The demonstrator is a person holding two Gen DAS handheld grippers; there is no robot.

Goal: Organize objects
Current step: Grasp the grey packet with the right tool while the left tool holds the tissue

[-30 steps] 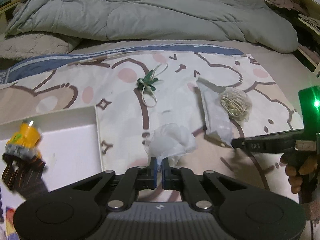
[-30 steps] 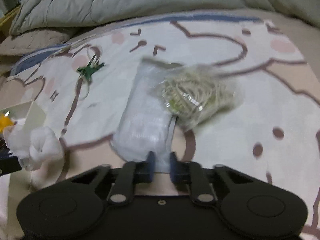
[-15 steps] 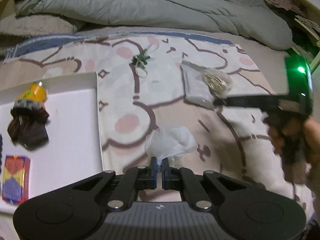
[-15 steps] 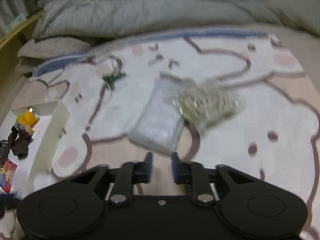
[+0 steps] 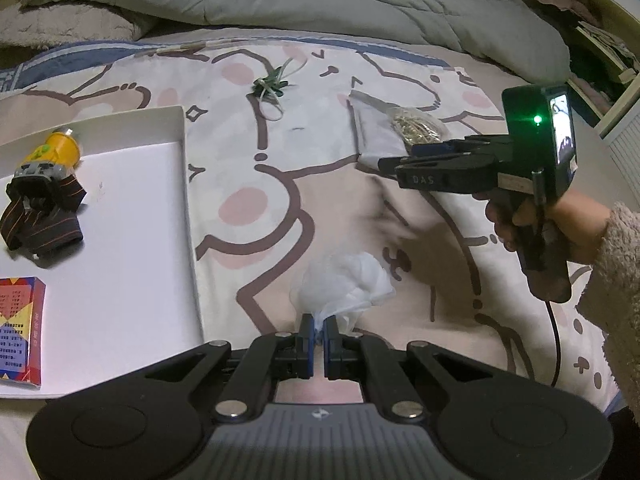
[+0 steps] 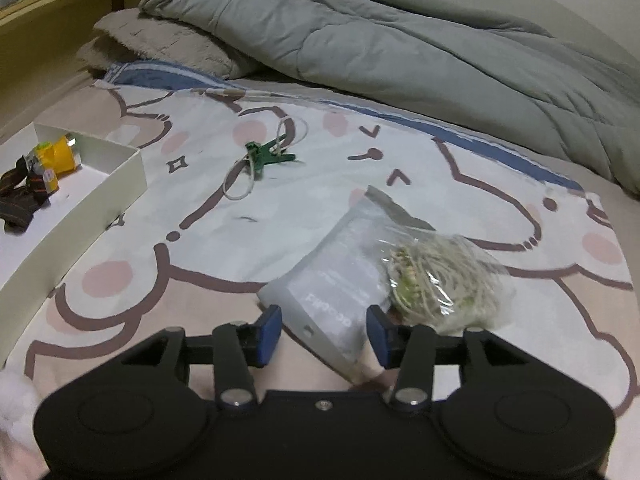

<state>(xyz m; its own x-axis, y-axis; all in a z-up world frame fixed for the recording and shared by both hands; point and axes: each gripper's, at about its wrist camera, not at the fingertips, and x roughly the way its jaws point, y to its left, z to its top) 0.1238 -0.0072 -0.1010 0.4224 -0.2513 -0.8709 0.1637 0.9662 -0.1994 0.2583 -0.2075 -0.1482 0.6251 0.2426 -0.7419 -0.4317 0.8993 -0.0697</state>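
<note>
My left gripper (image 5: 319,330) is shut on a crumpled white tissue (image 5: 344,280), held just above the bed sheet right of the white tray (image 5: 188,184). My right gripper (image 6: 323,330) is open, its jaws either side of the near corner of a flat grey pouch (image 6: 340,264). A clear bag of beige cord (image 6: 444,276) lies against the pouch's right side. In the left wrist view the right gripper (image 5: 390,166) sits at the pouch (image 5: 376,136).
The tray holds a yellow toy (image 5: 56,152), a dark striped cloth (image 5: 40,212) and a colourful card box (image 5: 18,332). A green clip with a white loop (image 6: 264,160) lies mid-sheet. A grey duvet (image 6: 400,40) is bunched along the far side.
My right gripper has opened and come down around the pouch's near corner. My left gripper, still holding the tissue, has shifted so more of the tray shows.
</note>
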